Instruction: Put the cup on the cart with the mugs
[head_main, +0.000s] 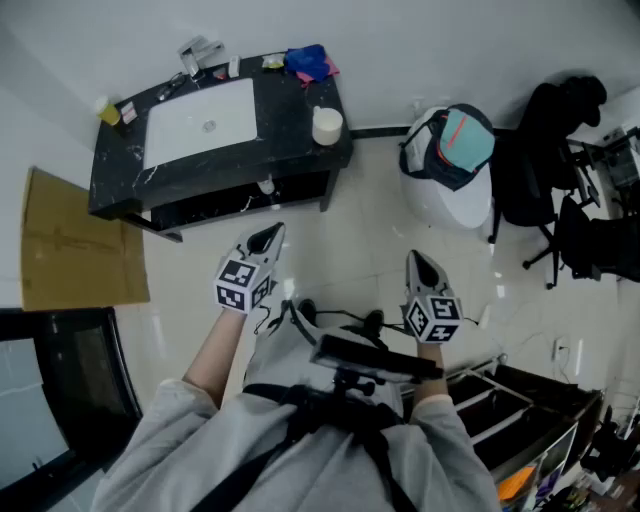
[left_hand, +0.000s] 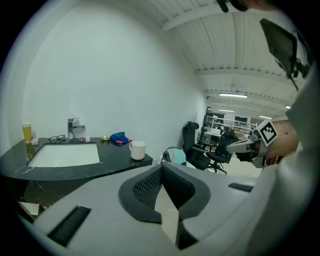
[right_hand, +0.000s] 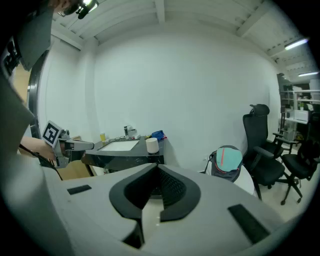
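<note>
A white cup (head_main: 327, 125) stands on the right end of a black marble counter (head_main: 290, 150) that has a white sink in it. The cup (left_hand: 137, 150) is also ahead in the left gripper view, and the cup (right_hand: 152, 145) is far off in the right gripper view. Both grippers hover over the floor, well short of the counter. My left gripper (head_main: 268, 238) is shut and holds nothing. My right gripper (head_main: 418, 262) is shut and empty too. Their jaws (left_hand: 161, 169) (right_hand: 157, 170) meet at the tips. A black shelved cart (head_main: 520, 405) sits at the lower right; no mugs show on it.
A white round bin with a dark bag (head_main: 450, 150) stands right of the counter. Black office chairs (head_main: 560, 180) crowd the right side. Cardboard (head_main: 80, 240) leans at the left. On the counter lie a blue cloth (head_main: 308, 62), a yellow bottle (head_main: 110, 113) and a faucet (head_main: 198, 50).
</note>
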